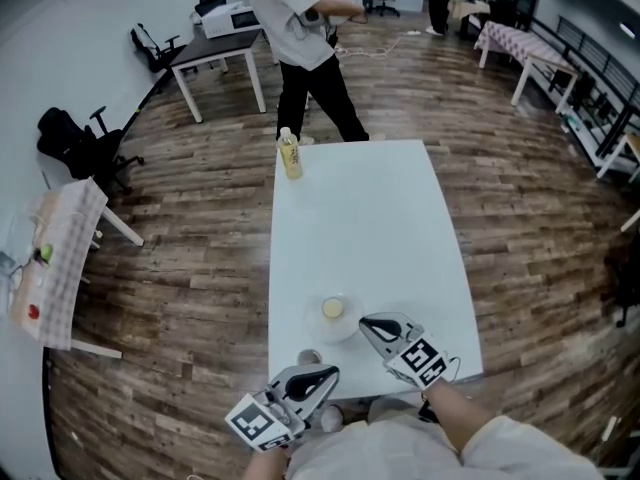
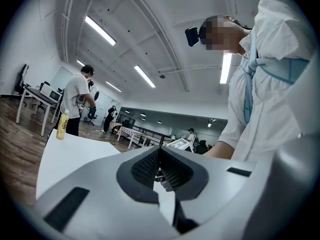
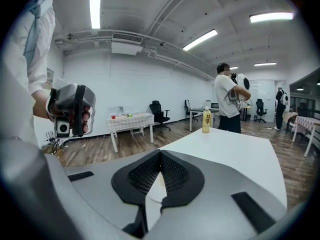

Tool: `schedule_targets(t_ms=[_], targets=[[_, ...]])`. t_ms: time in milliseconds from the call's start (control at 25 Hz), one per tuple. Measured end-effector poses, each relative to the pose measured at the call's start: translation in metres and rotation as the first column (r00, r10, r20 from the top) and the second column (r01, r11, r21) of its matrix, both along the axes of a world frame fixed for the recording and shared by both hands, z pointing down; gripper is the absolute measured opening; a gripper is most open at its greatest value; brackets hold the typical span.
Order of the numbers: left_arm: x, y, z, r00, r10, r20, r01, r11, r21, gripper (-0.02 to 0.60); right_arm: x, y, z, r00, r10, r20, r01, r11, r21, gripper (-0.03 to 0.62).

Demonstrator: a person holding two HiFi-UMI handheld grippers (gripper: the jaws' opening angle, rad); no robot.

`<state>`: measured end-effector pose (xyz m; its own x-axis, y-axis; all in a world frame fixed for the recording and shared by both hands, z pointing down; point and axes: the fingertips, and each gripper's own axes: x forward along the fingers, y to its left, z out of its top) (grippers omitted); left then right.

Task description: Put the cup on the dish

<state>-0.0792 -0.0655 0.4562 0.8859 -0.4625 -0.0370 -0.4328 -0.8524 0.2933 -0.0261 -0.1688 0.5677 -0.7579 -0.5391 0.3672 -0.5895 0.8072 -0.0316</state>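
Overhead and low views, shared table (image 1: 350, 218)

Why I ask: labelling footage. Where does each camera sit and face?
Head view: on the head, looking steeply down at the table; left tool, right tool and forearm show.
Left gripper view: on the left tool, looking across the table; shut jaws and the person's torso show.
Right gripper view: on the right tool, looking along the table; shut jaws and left tool show.
Shared: all see the bottle.
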Motion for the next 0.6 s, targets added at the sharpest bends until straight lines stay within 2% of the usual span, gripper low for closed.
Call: schedule_targets(t_ms=[600], targets=[[0.005, -0.004, -0.006, 0.999, 0.039, 0.005, -0.039, 0.999, 0.012, 0.001, 0.002, 0.023, -0.071, 0.992, 0.024, 0.123, -0.036, 0.995, 0.092, 0.031]])
